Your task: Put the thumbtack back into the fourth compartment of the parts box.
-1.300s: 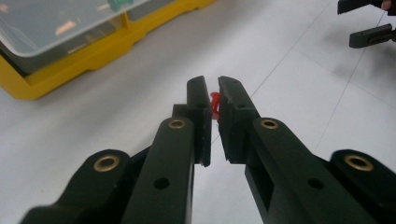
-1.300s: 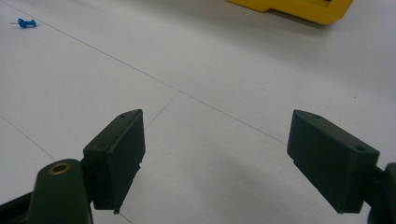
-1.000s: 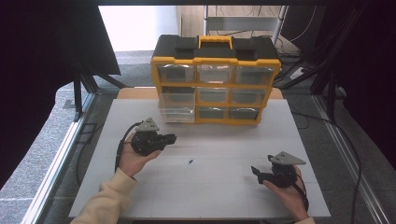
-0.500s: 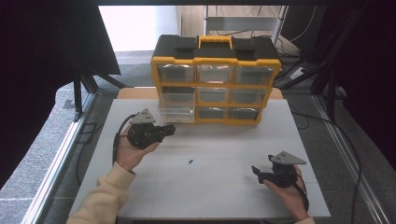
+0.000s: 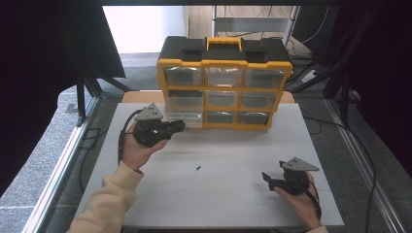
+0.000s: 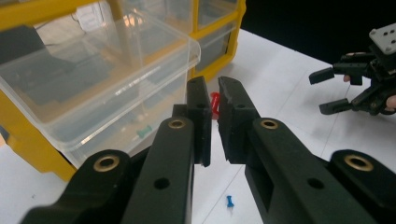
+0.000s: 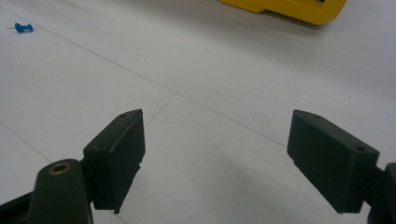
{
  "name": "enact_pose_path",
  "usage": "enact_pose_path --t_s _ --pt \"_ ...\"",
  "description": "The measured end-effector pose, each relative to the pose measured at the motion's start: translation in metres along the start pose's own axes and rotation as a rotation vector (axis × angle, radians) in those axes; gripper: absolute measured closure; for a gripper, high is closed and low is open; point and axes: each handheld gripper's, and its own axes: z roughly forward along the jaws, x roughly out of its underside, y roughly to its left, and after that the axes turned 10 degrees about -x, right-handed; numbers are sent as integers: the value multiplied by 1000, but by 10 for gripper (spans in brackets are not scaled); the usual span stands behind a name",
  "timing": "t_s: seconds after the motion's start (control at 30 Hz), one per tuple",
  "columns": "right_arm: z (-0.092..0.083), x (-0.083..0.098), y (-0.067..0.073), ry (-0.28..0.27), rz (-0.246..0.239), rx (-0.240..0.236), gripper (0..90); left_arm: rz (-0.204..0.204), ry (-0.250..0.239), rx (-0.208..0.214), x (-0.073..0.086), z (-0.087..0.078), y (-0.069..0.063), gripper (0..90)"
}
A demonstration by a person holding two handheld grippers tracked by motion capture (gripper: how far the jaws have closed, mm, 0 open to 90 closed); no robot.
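Note:
My left gripper (image 5: 179, 126) (image 6: 214, 93) is raised beside the pulled-out clear drawer (image 5: 184, 118) (image 6: 98, 79) at the bottom left of the yellow and black organizer (image 5: 224, 80). Its jaws are shut on a small red push pin (image 6: 215, 103). A green pin (image 6: 144, 132) lies inside that drawer. On the white table a blue push pin (image 5: 198, 168) (image 6: 229, 201) (image 7: 21, 27) lies loose between the two hands. My right gripper (image 5: 271, 180) (image 7: 215, 144) rests low at the front right, jaws open with nothing between them; the same gripper (image 6: 329, 91) appears far off in the left gripper view.
The white table top (image 5: 228, 145) carries the organizer at its far edge, whose other clear drawers are pushed in. A yellow handle (image 5: 224, 44) tops the organizer. Dark curtains and cables surround the table.
The left hand has lifted with the red pin and moved up toward the pulled-out drawer. The right hand has stayed where it was.

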Motion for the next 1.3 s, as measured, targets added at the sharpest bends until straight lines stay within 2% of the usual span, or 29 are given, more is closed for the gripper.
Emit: enact_pose_path --t_s 0.3,0.6,0.7,0.8,0.87,1.0,1.1,1.3 --pt "-1 0 -1 -5 2 0 194 0 -8 -16 -13 1 7 828" --pt "-1 0 -1 -4 6 1 194 -36 -28 -25 -27 3 20 828" --pt "0 0 -1 -4 4 3 194 -17 -20 -57 -39 6 25 827" --pt "-1 0 -1 -8 4 3 194 -18 -11 -76 -46 12 31 828" --pt "-1 0 -2 -5 4 6 194 -38 -2 -71 -48 17 36 828" --pt "-1 0 -2 -3 4 8 194 -70 25 -87 -46 29 44 827" --pt "-1 1 -2 -1 3 3 194 -70 41 -119 -49 35 49 826" --pt "-1 1 -2 0 2 6 194 -78 39 -140 -49 41 50 816"
